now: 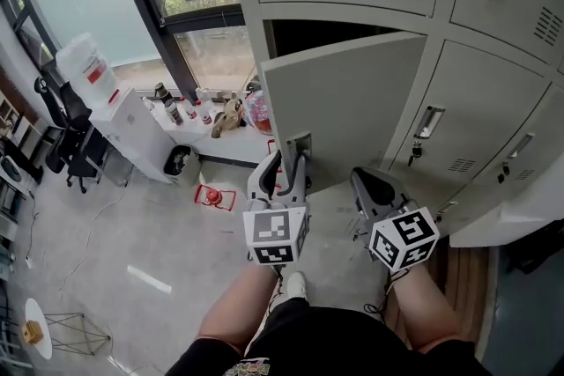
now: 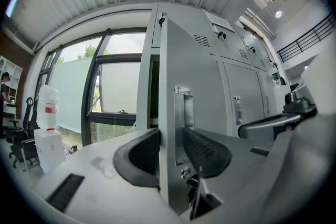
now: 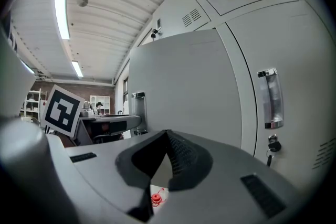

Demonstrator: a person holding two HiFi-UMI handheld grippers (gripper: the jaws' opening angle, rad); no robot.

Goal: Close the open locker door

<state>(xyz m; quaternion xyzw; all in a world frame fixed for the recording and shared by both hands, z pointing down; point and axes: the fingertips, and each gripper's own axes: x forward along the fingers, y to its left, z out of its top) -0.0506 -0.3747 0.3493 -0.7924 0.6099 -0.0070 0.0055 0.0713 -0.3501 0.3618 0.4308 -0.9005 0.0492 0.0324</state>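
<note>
The left claw (image 2: 169,139) pinches the free edge of the locker door (image 2: 191,65), one pad on each face, beside the handle (image 2: 184,107). The right claw (image 3: 167,136) is pressed together and empty, facing the door's front. The door stands partly open from the lockers (image 1: 493,101).

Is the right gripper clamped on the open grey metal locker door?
No: the right gripper has shut, empty jaws; the left gripper grips the edge of the open grey metal locker door.
</note>
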